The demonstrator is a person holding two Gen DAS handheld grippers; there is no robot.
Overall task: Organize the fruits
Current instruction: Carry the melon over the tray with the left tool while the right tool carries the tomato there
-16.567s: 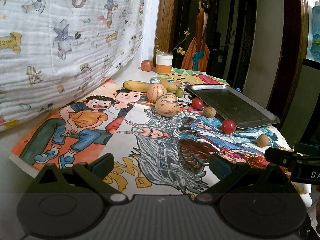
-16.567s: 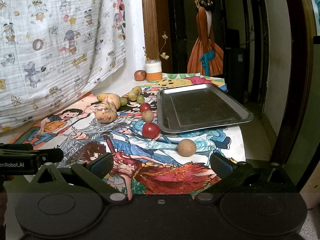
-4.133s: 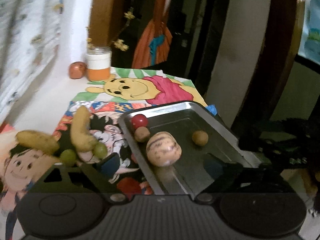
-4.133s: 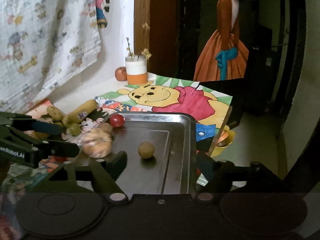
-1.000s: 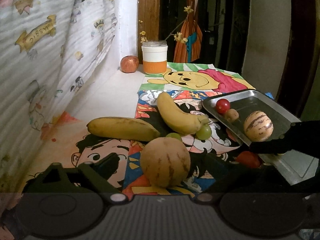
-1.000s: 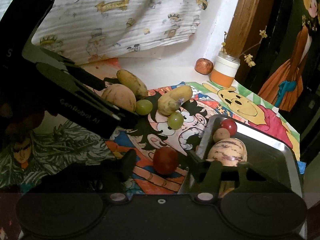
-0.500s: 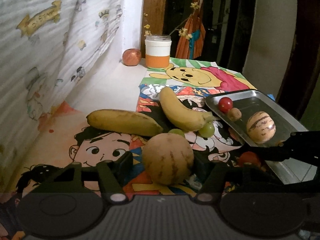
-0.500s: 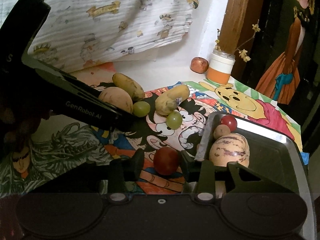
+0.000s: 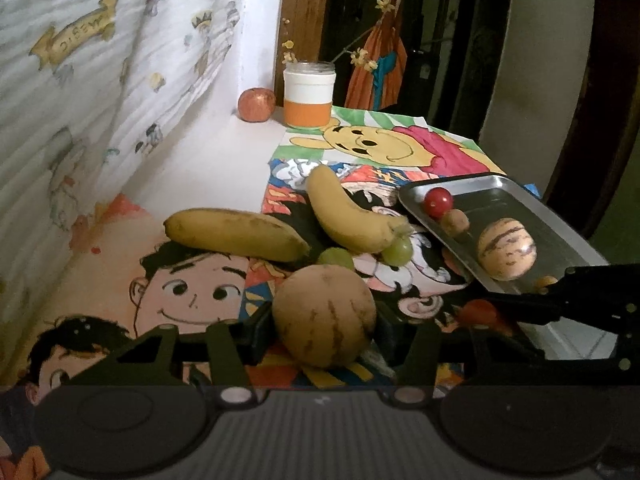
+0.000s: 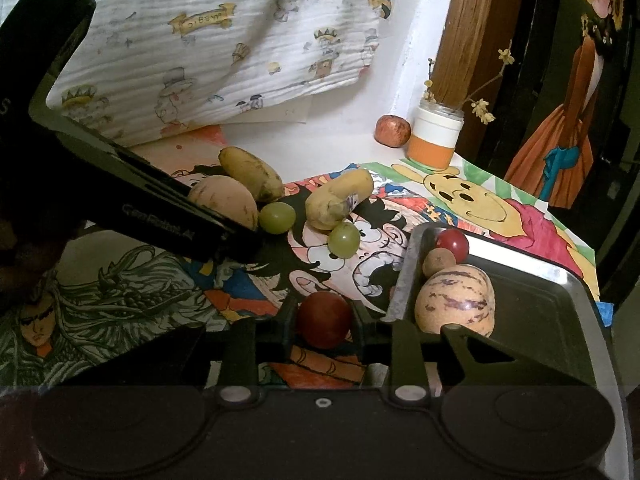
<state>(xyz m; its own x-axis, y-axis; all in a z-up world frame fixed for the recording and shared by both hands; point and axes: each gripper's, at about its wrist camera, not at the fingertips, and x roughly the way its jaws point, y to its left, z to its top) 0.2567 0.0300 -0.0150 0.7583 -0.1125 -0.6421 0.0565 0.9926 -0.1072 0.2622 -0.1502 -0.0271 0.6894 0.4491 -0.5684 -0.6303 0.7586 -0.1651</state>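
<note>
My left tongs [image 9: 324,330] have just been closing and clamp the melon [image 9: 325,316]; my right tongs [image 10: 323,322] have closed onto the tomato [image 10: 323,319], tray [image 10: 560,320] just right.

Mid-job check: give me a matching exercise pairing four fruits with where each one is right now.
Things:
1. plain tan melon
2. striped melon
3. red tomato
4. apple

Places:
A. in the metal tray
B. between the right gripper fingers
C. beside the orange-and-white jar
D. between the left gripper fingers

Pairs: 1-D, 2-A, 3-B, 4-C
</note>
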